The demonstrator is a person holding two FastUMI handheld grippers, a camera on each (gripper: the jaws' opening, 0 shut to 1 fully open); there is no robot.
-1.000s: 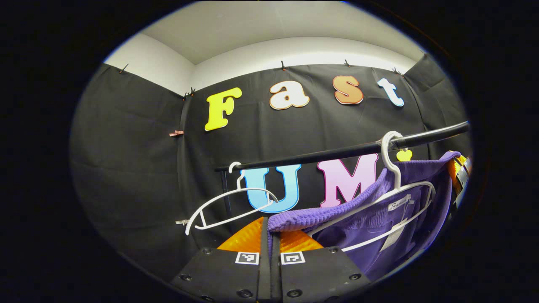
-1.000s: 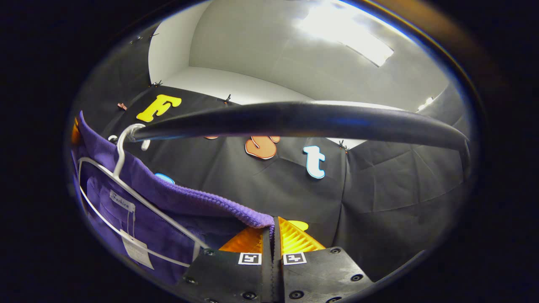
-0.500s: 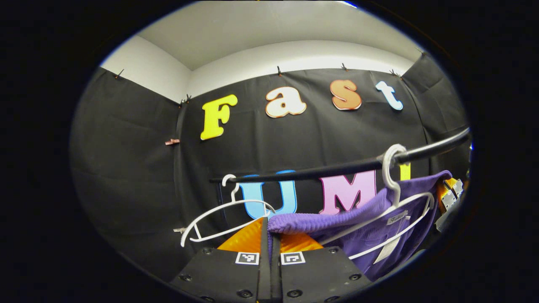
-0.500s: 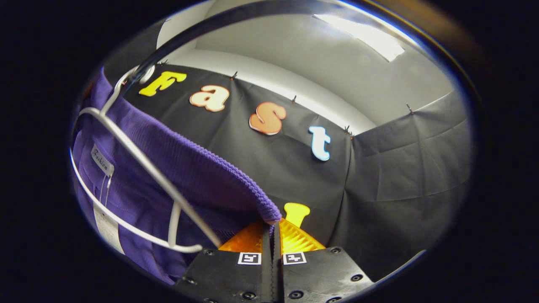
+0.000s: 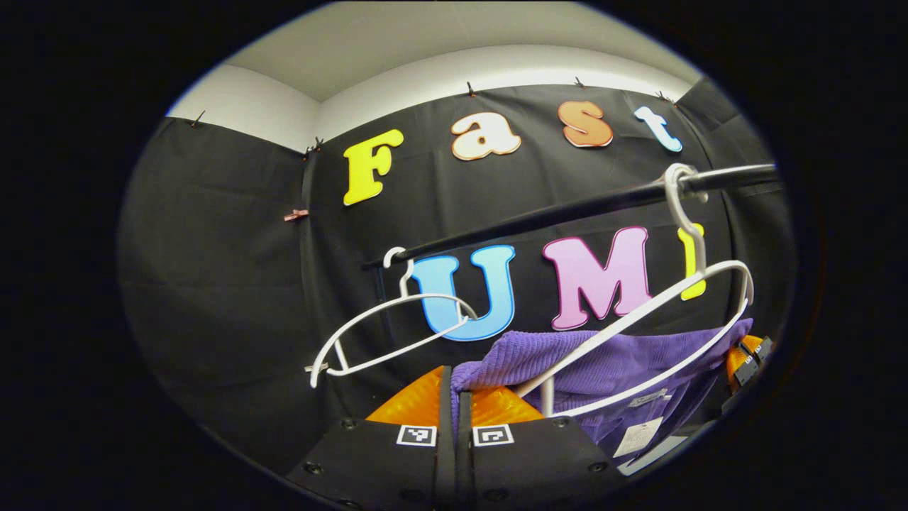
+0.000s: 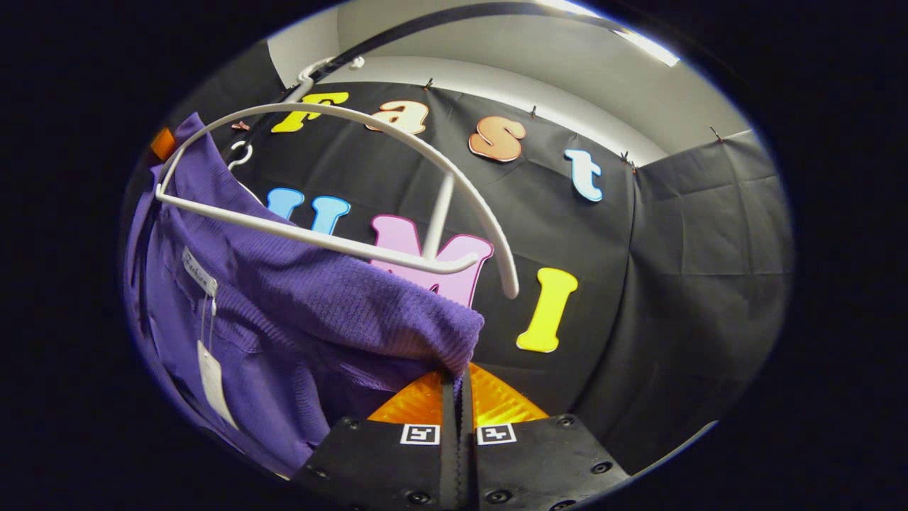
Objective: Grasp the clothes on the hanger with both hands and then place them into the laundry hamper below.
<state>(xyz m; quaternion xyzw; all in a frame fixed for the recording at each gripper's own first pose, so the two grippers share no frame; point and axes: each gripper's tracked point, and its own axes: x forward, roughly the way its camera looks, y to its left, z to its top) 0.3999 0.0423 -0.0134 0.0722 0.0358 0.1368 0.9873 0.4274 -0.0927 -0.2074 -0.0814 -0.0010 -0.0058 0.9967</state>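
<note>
A purple knit garment (image 5: 610,365) stretches between my two grippers, below a white hanger (image 5: 681,298) that still hooks on the black rail (image 5: 567,209). My left gripper (image 5: 454,387) is shut on one edge of the garment. In the right gripper view, my right gripper (image 6: 457,376) is shut on the other edge of the purple garment (image 6: 284,312). There the white hanger (image 6: 397,191) stands bare above the cloth. The right gripper (image 5: 745,351) also shows at the far end of the garment in the left gripper view. A white tag (image 6: 211,380) dangles from the collar.
A second, empty white hanger (image 5: 383,333) hangs on the rail to the left of the garment. The booth's black cloth wall (image 5: 227,284) closes in behind and on both sides. The black rail (image 6: 425,21) arcs overhead in the right gripper view.
Both grippers have dropped with the garment. The purple cloth has slid down off the hanger's shoulders, leaving the hanger bare on the rail above it.
</note>
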